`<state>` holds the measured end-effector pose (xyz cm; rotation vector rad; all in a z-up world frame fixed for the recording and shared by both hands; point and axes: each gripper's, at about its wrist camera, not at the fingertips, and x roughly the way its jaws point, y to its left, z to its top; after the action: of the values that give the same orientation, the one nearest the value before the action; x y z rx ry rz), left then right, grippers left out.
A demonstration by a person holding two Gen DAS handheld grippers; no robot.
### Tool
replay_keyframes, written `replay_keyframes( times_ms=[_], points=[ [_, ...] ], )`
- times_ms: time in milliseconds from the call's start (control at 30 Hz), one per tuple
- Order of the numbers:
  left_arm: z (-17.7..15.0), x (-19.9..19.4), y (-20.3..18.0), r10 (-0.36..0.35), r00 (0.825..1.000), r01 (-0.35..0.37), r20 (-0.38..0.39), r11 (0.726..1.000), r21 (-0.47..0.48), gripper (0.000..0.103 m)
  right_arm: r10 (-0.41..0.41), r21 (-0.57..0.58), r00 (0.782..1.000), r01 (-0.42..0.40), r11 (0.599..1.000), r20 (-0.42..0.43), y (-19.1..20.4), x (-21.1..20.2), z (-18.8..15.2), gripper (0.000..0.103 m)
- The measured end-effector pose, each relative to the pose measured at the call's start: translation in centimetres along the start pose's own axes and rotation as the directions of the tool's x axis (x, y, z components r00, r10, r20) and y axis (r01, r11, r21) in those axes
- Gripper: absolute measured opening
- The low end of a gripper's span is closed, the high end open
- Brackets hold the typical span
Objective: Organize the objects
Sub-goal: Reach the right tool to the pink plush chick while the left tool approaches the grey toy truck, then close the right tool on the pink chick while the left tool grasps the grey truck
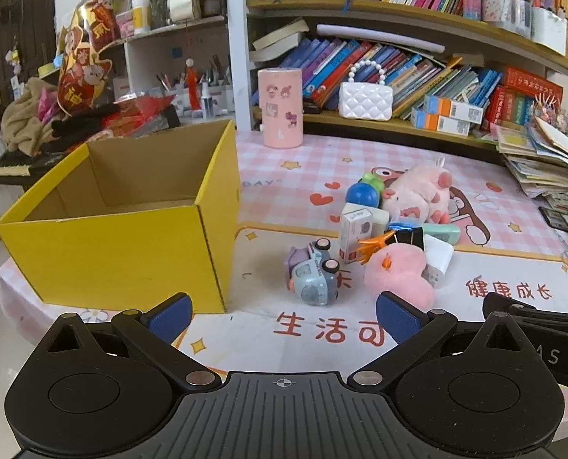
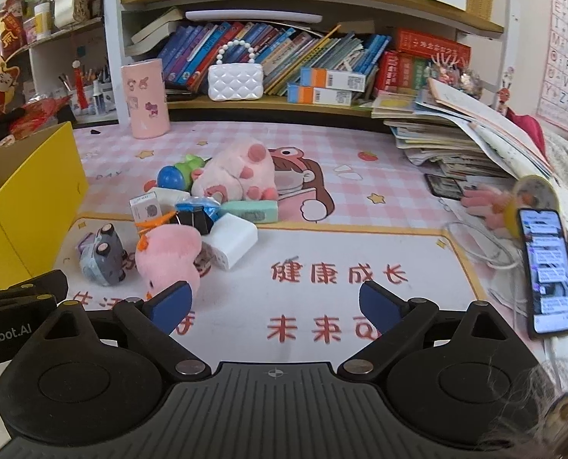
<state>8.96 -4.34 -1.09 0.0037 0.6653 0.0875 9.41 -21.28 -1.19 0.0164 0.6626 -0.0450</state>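
Fingers (image 1: 282,315) on both hands hang spread and empty, so pinch that squishy, light pink plush (image 2: 168,254) beside the yellow box (image 1: 131,222) mid-body.

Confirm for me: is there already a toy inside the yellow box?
No. The left wrist view shows the yellow box with only bare cardboard inside; the toy car lies beside it.

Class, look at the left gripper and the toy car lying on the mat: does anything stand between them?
Nothing visible does. The left gripper is open and empty, and only bare mat lies between its fingers and the toy car. The yellow box stands off to the left, beside that path.
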Motion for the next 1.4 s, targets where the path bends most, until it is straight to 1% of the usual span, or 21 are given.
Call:
replay_keyframes(
  times_ms=[133,200,267,300,367,400,567,700,833,967,1067,1100,1167,1200,1300,1400],
  points=[
    [0.5,0.5,0.0,0.014,1.000,-0.015,-0.019,1.000,-0.015,0.103,0.038,-0.004,0.999,-0.038,0.999,-0.013,-0.3,1.1,0.6,0.095],
    [0.7,0.8,0.1,0.028,0.999,-0.029,-0.027,0.999,-0.023,0.103,0.071,-0.002,0.997,-0.071,0.997,-0.014,-0.3,1.5,0.9,0.091],
    [0.8,0.9,0.3,0.056,0.998,-0.057,-0.033,0.998,-0.034,0.103,0.116,-0.005,0.993,-0.116,0.993,-0.017,-0.2,1.9,1.2,0.080],
    [0.9,1.0,0.5,0.068,0.997,-0.070,-0.036,0.997,-0.039,0.103,0.137,-0.014,0.990,-0.138,0.990,-0.022,0.1,2.2,1.4,0.076],
    [0.9,1.1,0.9,0.092,0.995,-0.094,-0.046,0.994,-0.052,0.103,0.183,-0.019,0.983,-0.183,0.983,-0.034,0.4,2.7,1.7,0.060],
    [0.9,1.1,1.1,0.102,0.993,-0.105,-0.052,0.993,-0.057,0.103,0.203,-0.018,0.978,-0.204,0.979,-0.048,0.7,3.1,1.9,0.057],
    [0.8,1.4,2.1,0.156,0.984,-0.163,-0.082,0.983,-0.089,0.103,0.286,-0.010,0.953,-0.288,0.957,-0.097,1.8,5.1,2.9,0.056],
    [0.8,1.6,2.5,0.176,0.979,-0.186,-0.103,0.978,-0.096,0.103,0.302,-0.053,0.945,-0.310,0.949,-0.128,2.9,7.1,3.5,0.056],
    [0.7,1.7,2.6,0.169,0.978,-0.182,-0.125,0.978,-0.102,0.103,0.325,-0.072,0.928,-0.342,0.937,-0.179,3.5,8.7,3.5,0.056],
    [0.5,1.8,2.4,0.159,0.977,-0.175,-0.142,0.979,-0.108,0.103,0.355,-0.104,0.915,-0.378,0.920,-0.191,4.4,9.2,3.4,0.056],
    [0.4,1.9,2.1,0.157,0.976,-0.174,-0.151,0.979,-0.106,0.103,0.370,-0.121,0.904,-0.401,0.908,-0.216,4.9,9.7,3.2,0.056],
    [0.3,1.9,2.0,0.158,0.976,-0.175,-0.152,0.979,-0.104,0.103,0.374,-0.121,0.900,-0.406,0.906,-0.224,5.0,9.9,3.2,0.055],
    [0.3,1.9,1.8,0.160,0.975,-0.176,-0.152,0.979,-0.100,0.103,0.385,-0.123,0.891,-0.421,0.898,-0.240,5.0,10.2,3.1,0.046],
    [0.3,1.9,1.7,0.159,0.976,-0.175,-0.151,0.979,-0.100,0.103,0.392,-0.122,0.886,-0.430,0.895,-0.248,4.8,10.2,3.1,0.046],
    [0.5,2.1,1.4,0.152,0.977,-0.168,-0.150,0.980,-0.103,0.103,0.424,-0.099,0.871,-0.458,0.883,-0.249,4.0,9.6,3.6,0.045],
    [0.8,2.6,0.9,0.137,0.979,-0.154,-0.150,0.982,-0.110,0.103,0.442,-0.086,0.869,-0.469,0.879,-0.223,2.7,8.3,4.2,0.045]
  ],
)
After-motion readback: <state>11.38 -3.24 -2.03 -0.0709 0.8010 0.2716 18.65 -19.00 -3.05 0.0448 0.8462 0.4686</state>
